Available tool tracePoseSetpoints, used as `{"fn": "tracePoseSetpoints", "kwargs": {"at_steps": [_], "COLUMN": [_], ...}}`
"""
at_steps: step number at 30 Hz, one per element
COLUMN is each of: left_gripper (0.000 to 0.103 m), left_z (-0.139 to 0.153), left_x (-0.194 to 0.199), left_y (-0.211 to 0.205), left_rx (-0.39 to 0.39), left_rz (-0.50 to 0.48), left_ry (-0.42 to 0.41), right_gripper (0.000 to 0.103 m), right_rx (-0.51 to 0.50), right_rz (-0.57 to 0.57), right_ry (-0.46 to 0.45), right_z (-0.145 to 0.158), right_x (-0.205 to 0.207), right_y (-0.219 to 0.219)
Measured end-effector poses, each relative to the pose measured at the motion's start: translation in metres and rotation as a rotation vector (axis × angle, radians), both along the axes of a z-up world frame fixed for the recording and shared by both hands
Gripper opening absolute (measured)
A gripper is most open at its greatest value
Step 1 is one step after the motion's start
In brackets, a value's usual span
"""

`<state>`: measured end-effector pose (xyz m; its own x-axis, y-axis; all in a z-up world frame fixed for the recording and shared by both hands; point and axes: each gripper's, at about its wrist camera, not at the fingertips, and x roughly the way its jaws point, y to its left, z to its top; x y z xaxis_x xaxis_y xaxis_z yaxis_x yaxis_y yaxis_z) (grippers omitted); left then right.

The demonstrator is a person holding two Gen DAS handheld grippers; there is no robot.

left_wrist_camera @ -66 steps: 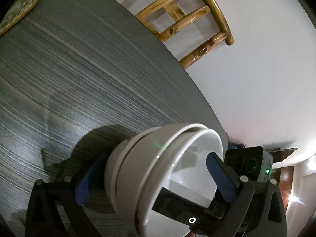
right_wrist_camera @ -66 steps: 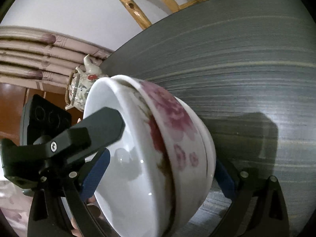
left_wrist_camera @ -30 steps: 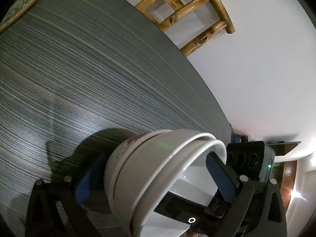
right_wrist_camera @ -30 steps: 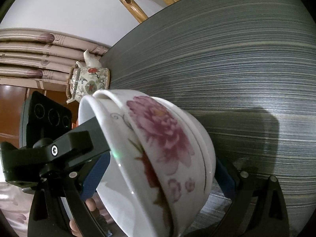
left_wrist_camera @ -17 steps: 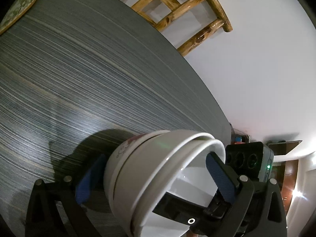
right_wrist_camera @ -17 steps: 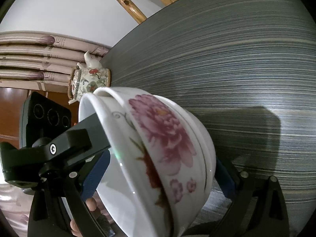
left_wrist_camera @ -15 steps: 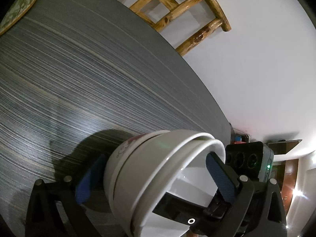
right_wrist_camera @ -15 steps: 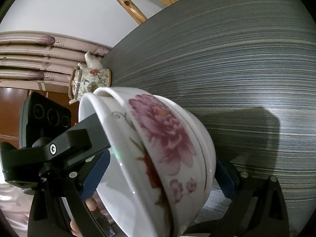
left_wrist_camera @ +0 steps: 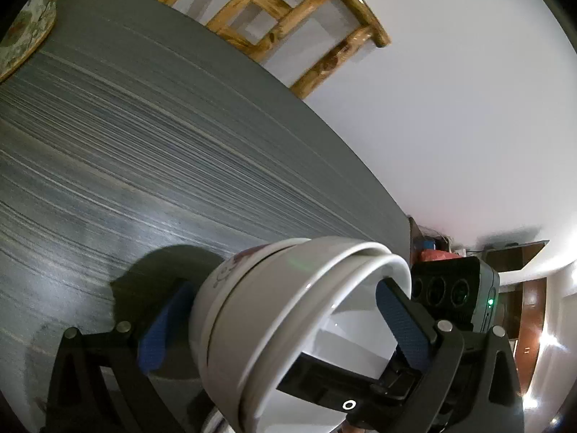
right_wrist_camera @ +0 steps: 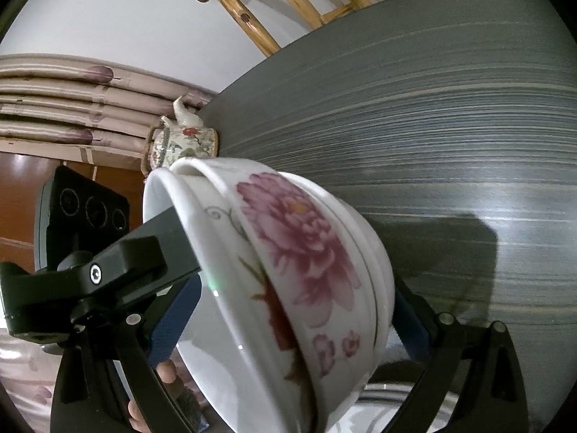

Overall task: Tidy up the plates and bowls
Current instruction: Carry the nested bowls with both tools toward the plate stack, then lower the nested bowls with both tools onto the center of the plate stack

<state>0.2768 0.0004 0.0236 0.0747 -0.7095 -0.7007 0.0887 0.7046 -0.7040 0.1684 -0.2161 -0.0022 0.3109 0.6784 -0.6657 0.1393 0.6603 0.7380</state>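
Two nested white ceramic bowls with a pink peony print point(right_wrist_camera: 299, 252) are carried tipped on their side above the grey streaked table point(left_wrist_camera: 144, 137), mouth turned toward the left of the right wrist view. The left gripper point(left_wrist_camera: 281, 324) spans the stack, one blue pad on the bowls' outer base at 9 o'clock and the other inside the inner bowl's rim at 3 o'clock, so it is clamped on the pair. The right gripper point(right_wrist_camera: 288, 328) is likewise closed on the stack from the opposite side, its pads at 8 and 4 o'clock of the bowls. Gripping with both tongs probably keeps the slippery nested pair from sliding apart while tilted. Their shadow falls on the table under them, apart from the bowls, which suggests they hang clear of the surface. A floral china teapot point(right_wrist_camera: 180, 140) stands at the table's far edge at 11 o'clock, with a bamboo chair point(right_wrist_camera: 288, 3) at 12 o'clock; a rim of another white dish point(right_wrist_camera: 396, 400) shows at 6 o'clock, perhaps where the stack belongs.
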Motion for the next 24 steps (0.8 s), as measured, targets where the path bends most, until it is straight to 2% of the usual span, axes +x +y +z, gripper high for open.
{"fn": "tracePoseSetpoints", "kwargs": {"at_steps": [8, 14, 20, 24], "left_gripper": [0.102, 0.102, 0.102, 0.102], "left_z": [0.024, 0.035, 0.032, 0.017], "left_x": [-0.038, -0.082, -0.125, -0.146], "left_y": [-0.019, -0.033, -0.033, -0.033], "left_rx": [-0.005, -0.002, 0.0, 0.006], "left_rz": [-0.038, -0.074, -0.098, -0.112], "left_ry": [-0.018, -0.016, -0.01, 0.02], "right_gripper": [0.099, 0.099, 0.099, 0.099], "right_rx": [-0.004, -0.002, -0.001, 0.002], "right_rz": [-0.031, -0.058, -0.074, -0.081], "right_ry": [-0.012, -0.002, 0.008, 0.036], "right_z": [0.023, 0.033, 0.032, 0.019], "right_x": [-0.042, -0.091, -0.135, -0.161], "right_y": [-0.02, -0.031, -0.035, -0.037]}}
